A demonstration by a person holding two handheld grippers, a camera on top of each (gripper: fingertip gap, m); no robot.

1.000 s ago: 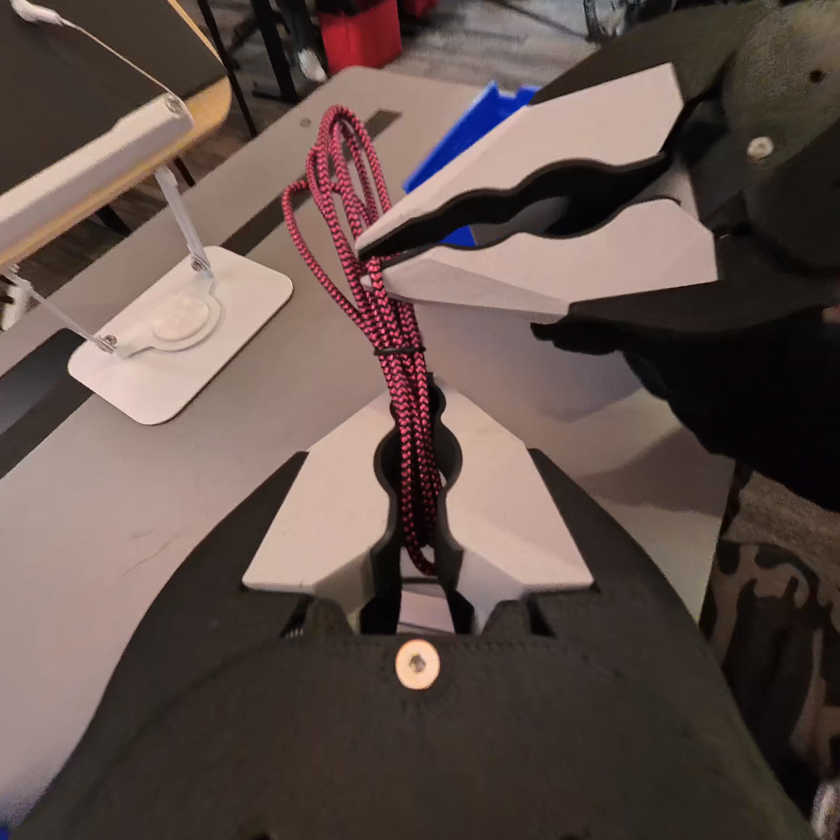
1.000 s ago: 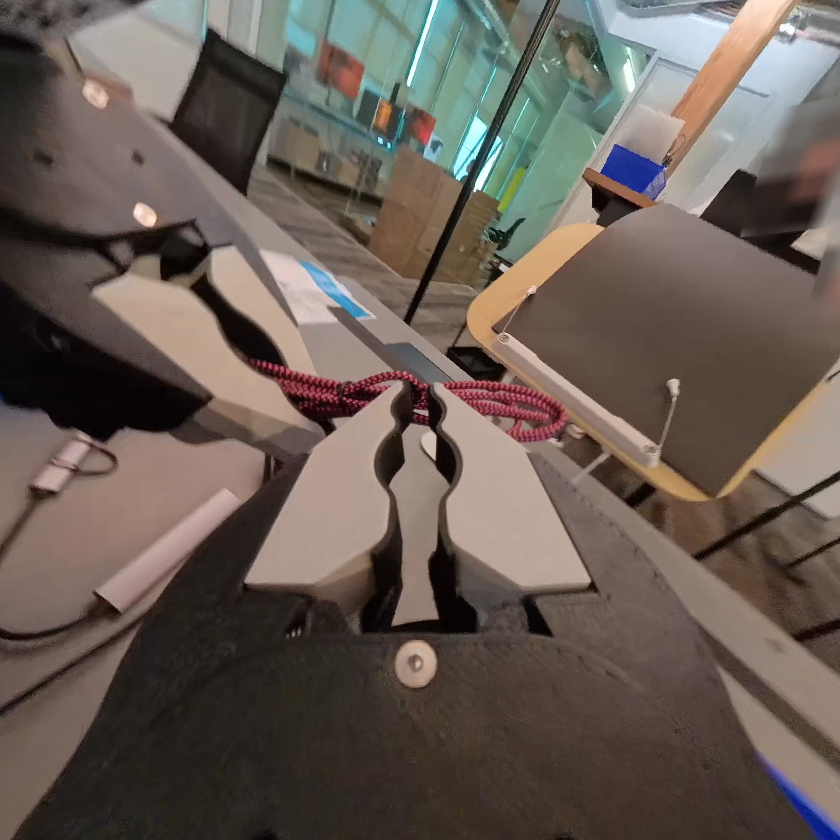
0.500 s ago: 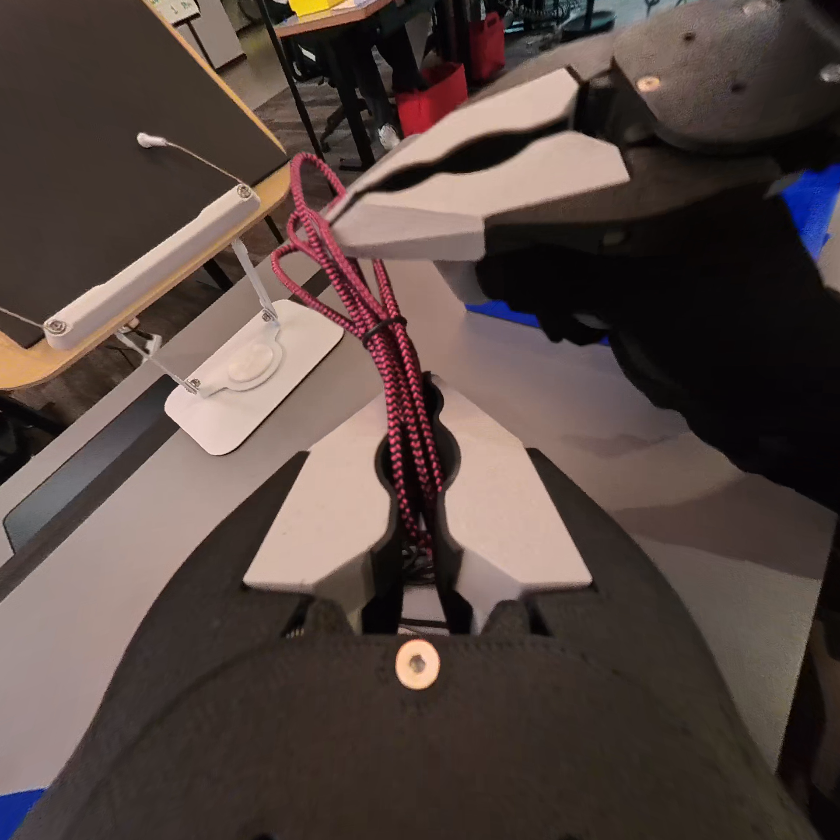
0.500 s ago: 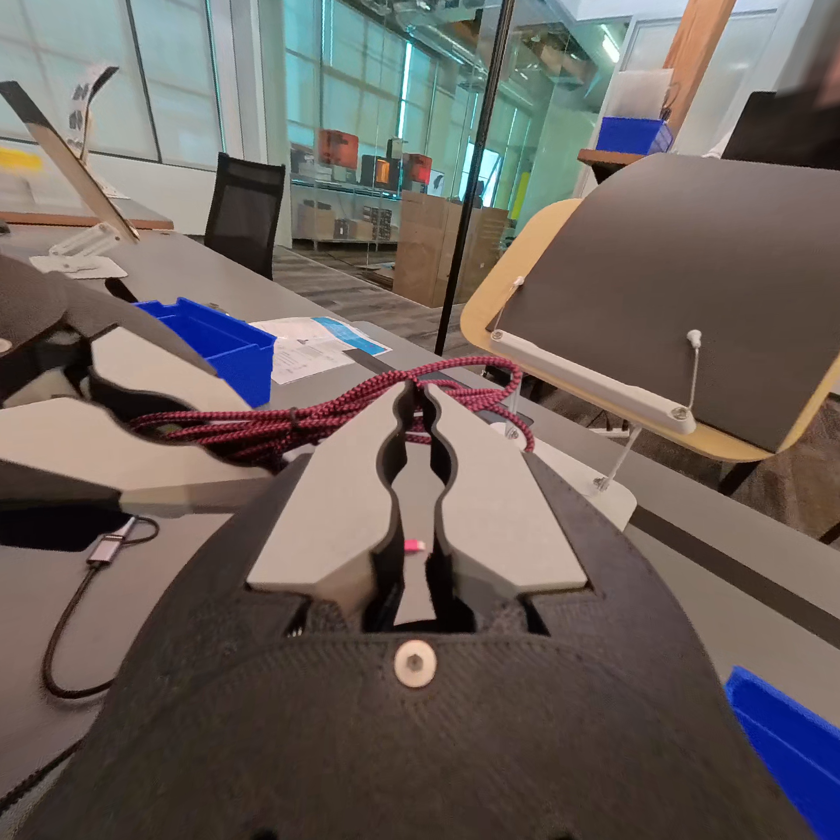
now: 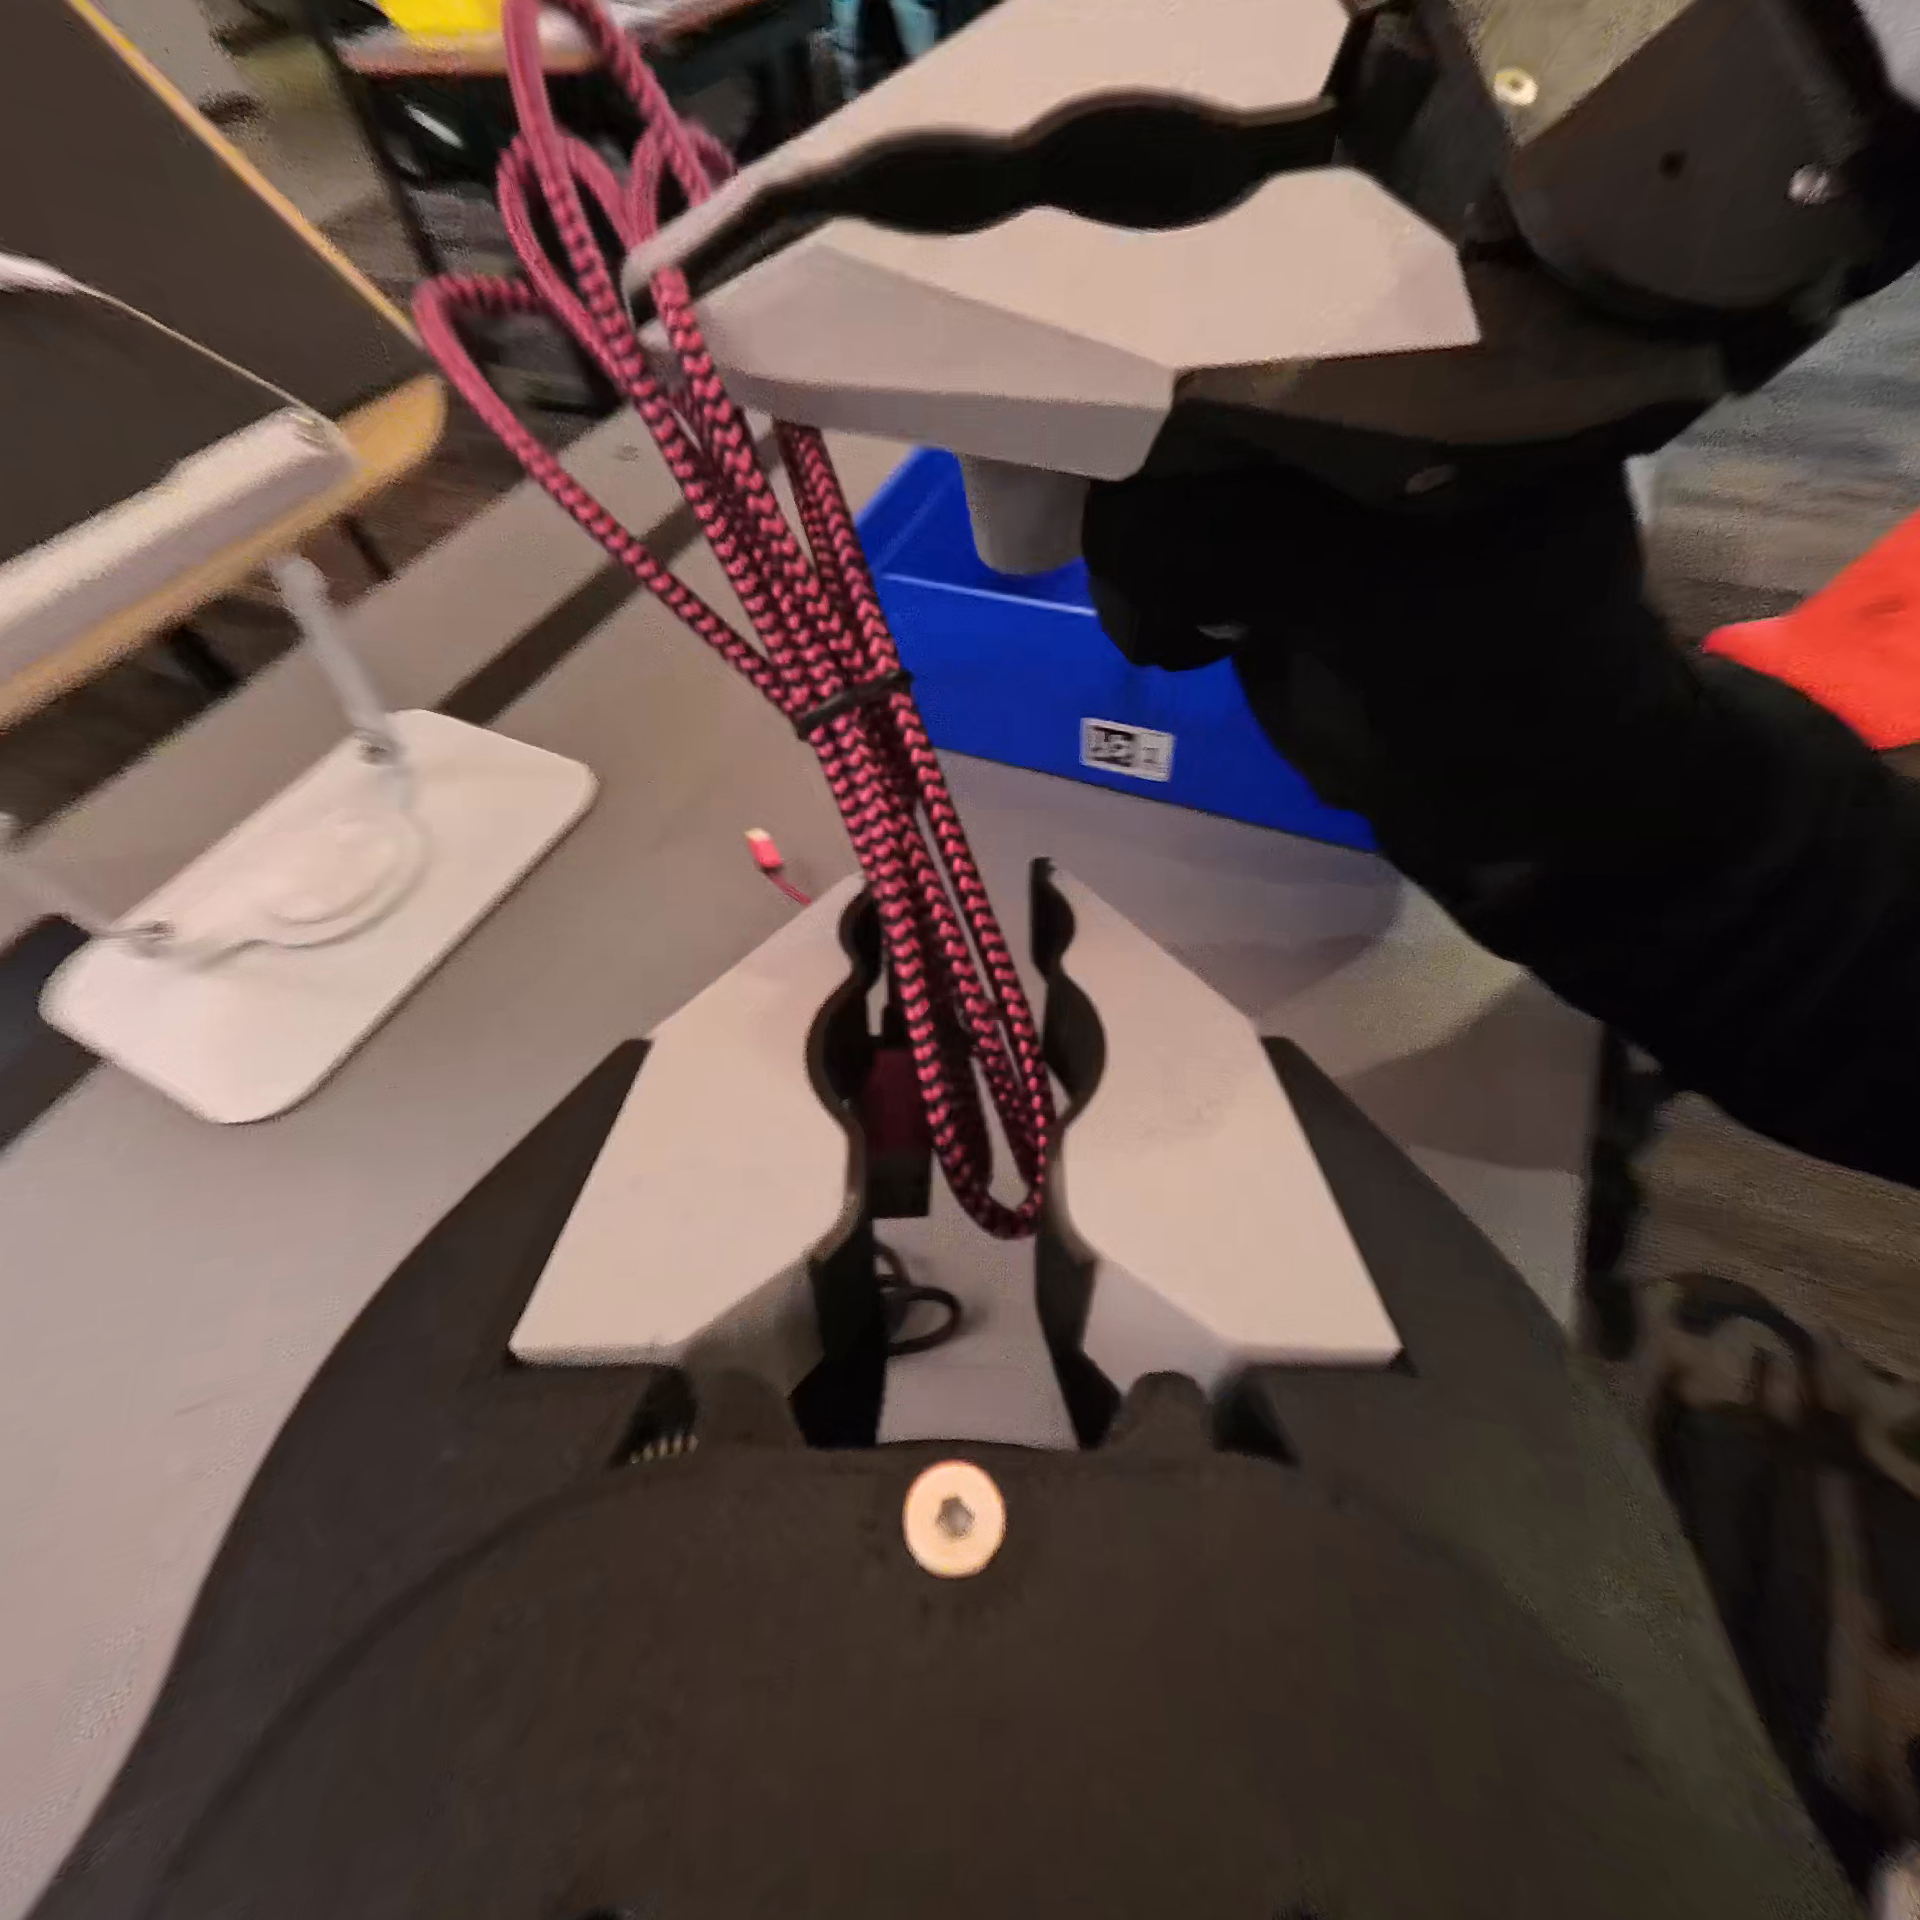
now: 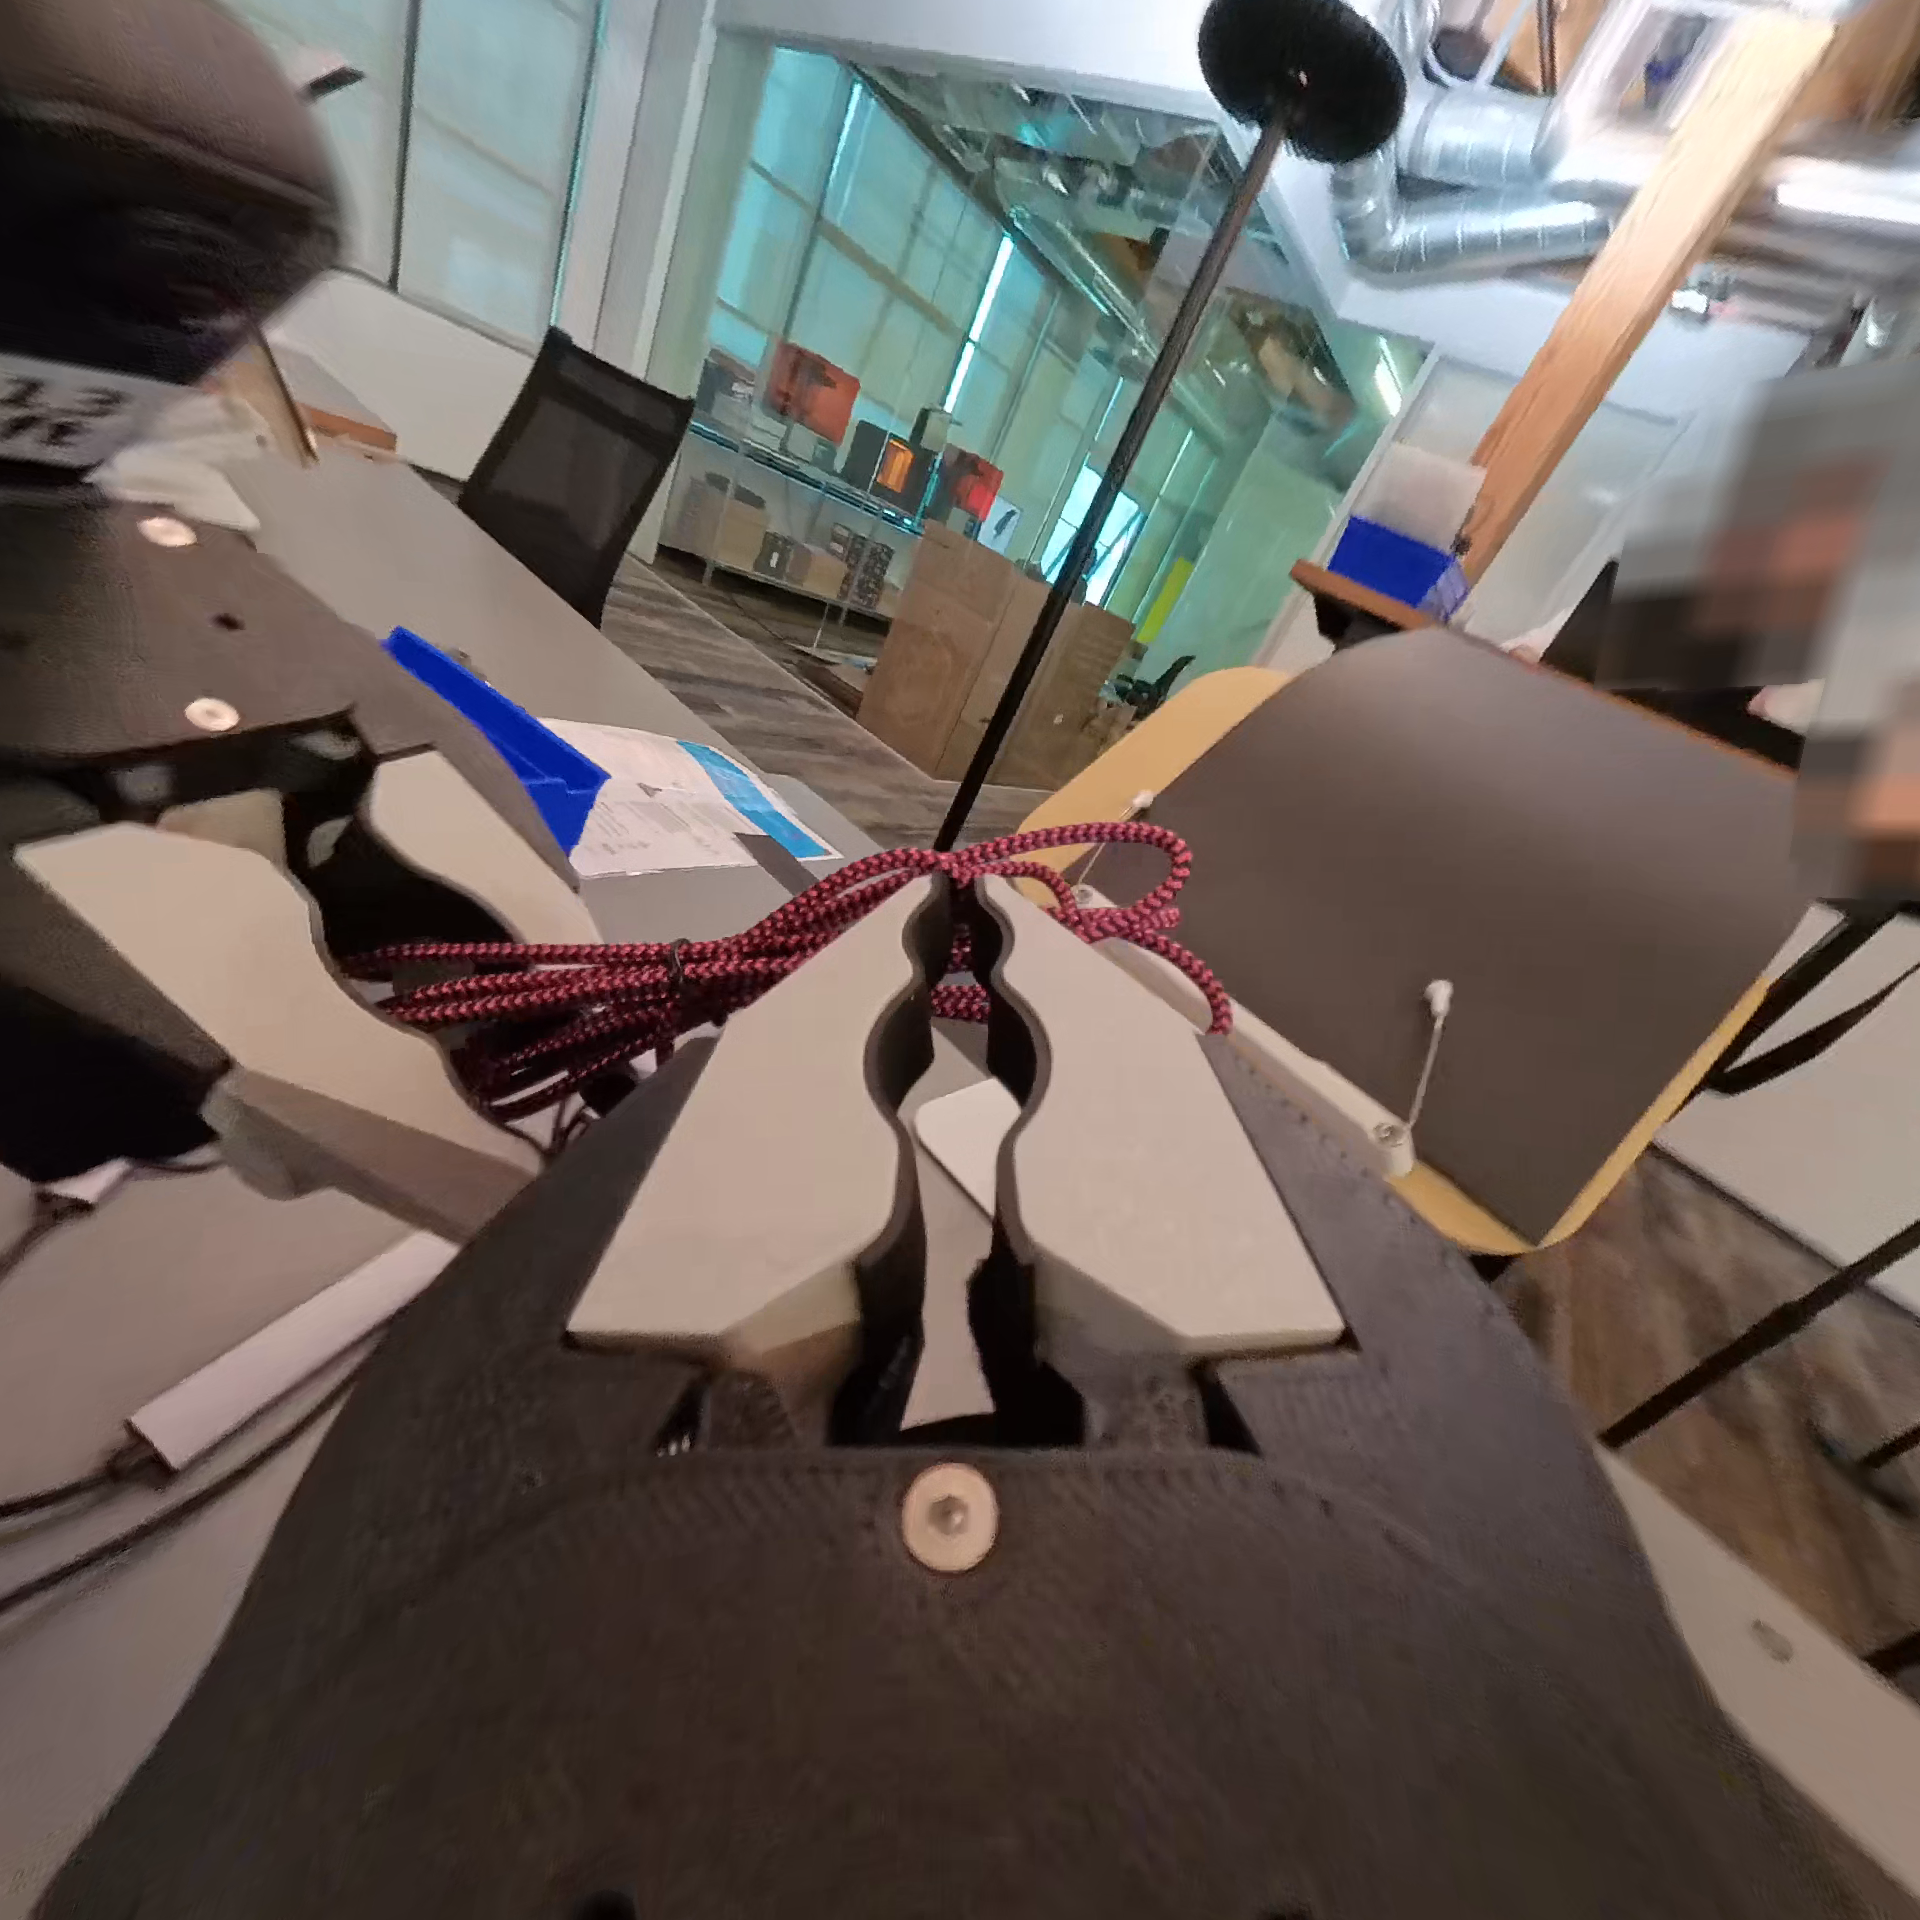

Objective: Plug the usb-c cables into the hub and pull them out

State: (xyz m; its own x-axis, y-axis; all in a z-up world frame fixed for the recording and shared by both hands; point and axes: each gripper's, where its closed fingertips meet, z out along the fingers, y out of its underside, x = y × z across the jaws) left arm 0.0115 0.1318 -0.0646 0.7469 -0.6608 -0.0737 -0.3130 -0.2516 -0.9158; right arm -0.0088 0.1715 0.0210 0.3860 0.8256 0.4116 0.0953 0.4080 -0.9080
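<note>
A red-and-black braided USB-C cable [image 5: 831, 665], bundled with a black tie, hangs over the grey table [image 5: 312, 1351]. My right gripper [image 5: 649, 270] is shut on the bundle's upper loops and holds it up. My left gripper [image 5: 951, 878] is open, and the bundle's lower end hangs loosely between its fingers with a dark red plug [image 5: 894, 1091]. A pink plug tip [image 5: 764, 850] shows beside them. In the right wrist view my right gripper [image 6: 951, 899] pinches the cable [image 6: 623, 977]; the left gripper [image 6: 540, 1018] stands open around it. A white bar-shaped thing [image 6: 260, 1382] with a dark lead lies on the table.
A blue bin [image 5: 1039, 665] stands behind the cable. A white stand base [image 5: 312, 914] carries a tilted dark board [image 6: 1455, 883] at the left. Papers [image 6: 675, 810], a black pole [image 6: 1091, 520] and an office chair [image 6: 571, 468] are farther off. The gap from one gripper's tips to the other's is roughly 9 cm. Measured from the fingertips, the white bar-shaped thing [image 6: 260, 1382] is 20 cm or so from the left gripper and 30 cm from the right.
My left gripper has opened and let go of the cable bundle. My right gripper keeps its hold on the upper loops and has risen, so the bundle now hangs from it.
</note>
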